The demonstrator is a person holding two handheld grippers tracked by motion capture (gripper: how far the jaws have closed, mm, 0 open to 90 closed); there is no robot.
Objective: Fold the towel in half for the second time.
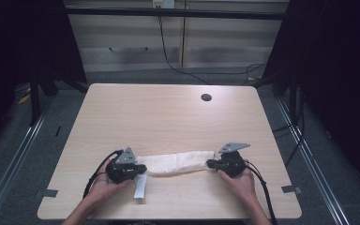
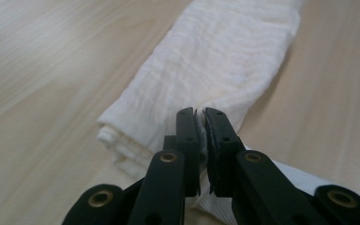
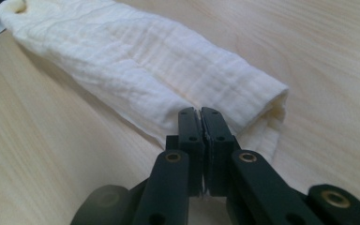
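1. Pale wood-grain rectangular counter, with a small dark round hole near its far right part.
2. White, crinkled cotton cloth rolled into a long loose tube, lying crosswise on the near part of the counter, stretched between the two hands.
3. Left hand-held gripper at the cloth's left end, black body under a grey three-cornered plate, cupped from below by the left hand.
4. Seen along its own jaws: clamped nearly together, a thin fold of the white cloth pinched in the narrow gap between the pads.
5. Rolled layers visible at the cloth's end just left of those jaws, the rest of the roll running away toward the upper right of the left gripper view.
6. Loose white flap hanging off the left end toward the near edge of the counter, flat on the wood.
7. Right hand-held gripper at the cloth's right end, held by the right hand, black cable trailing back past the wrist.
8. Seen along its own jaws: pressed shut on the lower edge of the cloth near its open right end.
9. Roll resting on the counter along its whole length, slightly sagging in the middle, both ends gripped.
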